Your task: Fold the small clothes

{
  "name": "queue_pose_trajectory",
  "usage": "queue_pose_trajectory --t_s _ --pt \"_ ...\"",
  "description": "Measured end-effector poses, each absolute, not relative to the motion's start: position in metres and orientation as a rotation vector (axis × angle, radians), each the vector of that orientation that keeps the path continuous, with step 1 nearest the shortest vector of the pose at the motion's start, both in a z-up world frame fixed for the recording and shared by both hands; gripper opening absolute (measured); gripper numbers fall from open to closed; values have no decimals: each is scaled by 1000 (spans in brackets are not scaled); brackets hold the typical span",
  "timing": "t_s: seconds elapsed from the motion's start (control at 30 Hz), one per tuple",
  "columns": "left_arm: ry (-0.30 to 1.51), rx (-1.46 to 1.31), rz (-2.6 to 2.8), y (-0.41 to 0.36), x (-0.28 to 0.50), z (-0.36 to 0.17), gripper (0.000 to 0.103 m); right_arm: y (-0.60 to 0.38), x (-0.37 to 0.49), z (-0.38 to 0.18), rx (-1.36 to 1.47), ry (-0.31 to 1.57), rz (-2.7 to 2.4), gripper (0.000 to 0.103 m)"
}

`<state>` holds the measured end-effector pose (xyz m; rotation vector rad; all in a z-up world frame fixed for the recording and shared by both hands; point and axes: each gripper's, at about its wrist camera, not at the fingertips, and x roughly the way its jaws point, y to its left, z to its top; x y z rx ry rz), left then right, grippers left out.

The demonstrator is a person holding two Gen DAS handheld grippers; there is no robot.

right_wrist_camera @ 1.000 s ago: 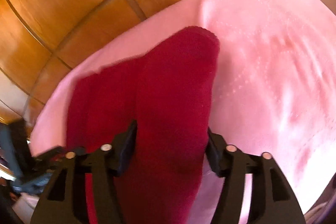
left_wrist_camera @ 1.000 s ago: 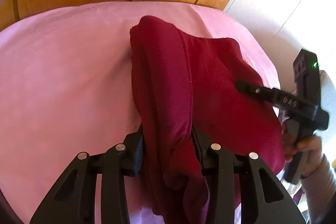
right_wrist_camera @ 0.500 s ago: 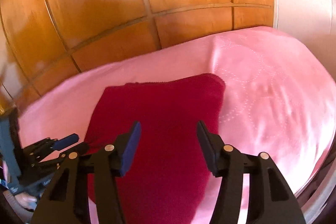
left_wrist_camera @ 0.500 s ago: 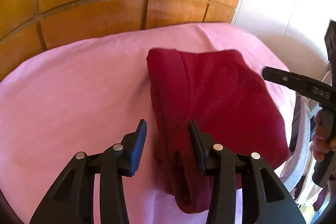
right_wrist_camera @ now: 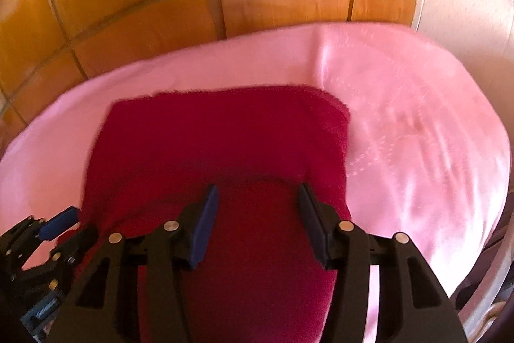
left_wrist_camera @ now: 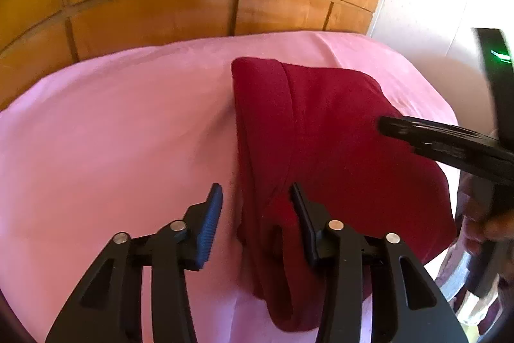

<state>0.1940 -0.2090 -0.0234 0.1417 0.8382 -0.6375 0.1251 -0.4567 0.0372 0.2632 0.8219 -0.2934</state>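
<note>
The dark red garment (left_wrist_camera: 337,156) lies folded on the pink sheet (left_wrist_camera: 112,150) of what looks like a bed, flat for the most part, with a thicker doubled edge running along its left side and a rounded lobe hanging toward the near edge. No fabric sits between either pair of fingers.

The left hand-held gripper (left_wrist_camera: 255,211) hovers just above that doubled edge with its jaws apart and empty — one finger over bare sheet, the other over the cloth. The right hand-held gripper (right_wrist_camera: 257,214) hangs over the middle of the garment (right_wrist_camera: 225,150), likewise spread wide and holding nothing; in the left view it shows as a dark bar reaching in from the right.

The step in hand appears to be the release after a fold — the cloth is laid down and let go. Whether another fold is wanted is a judgement: the piece looks compact, but the near lobe is uneven. A next move would call for pinching that near edge with both grippers and carrying it forward, or else smoothing the top. Behind the bed stands a wooden panelled wall (right_wrist_camera: 160,5).
</note>
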Motion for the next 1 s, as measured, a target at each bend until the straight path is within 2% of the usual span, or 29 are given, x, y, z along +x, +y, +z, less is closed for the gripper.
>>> queue_pose_trajectory --t_s 0.23,0.3,0.4,0.53,0.6,0.63,0.77,0.93,1.0 --pt "822 129 -619 -199 180 -24 50 -411 60 35 216 778 -302 52" --pt "819 139 -598 -200 179 -26 54 -401 55 22 185 814 -308 52" --pt "837 105 -597 -199 179 -28 54 -402 55 -2 225 828 -345 53" --pt "799 116 -570 -198 164 -19 54 -396 56 2 207 811 -375 54" --pt "795 113 -567 -194 160 -17 54 -398 54 7 222 805 -383 61" --pt "793 106 -563 -193 159 -15 54 -397 47 11 244 792 -399 71" --pt "754 92 -554 -185 151 -1 56 -394 34 26 255 745 -423 81" --pt "692 88 -528 -176 139 18 56 -385 29 46 206 669 -471 86" --pt "685 77 -524 -173 138 22 56 -382 37 40 179 709 -484 89"
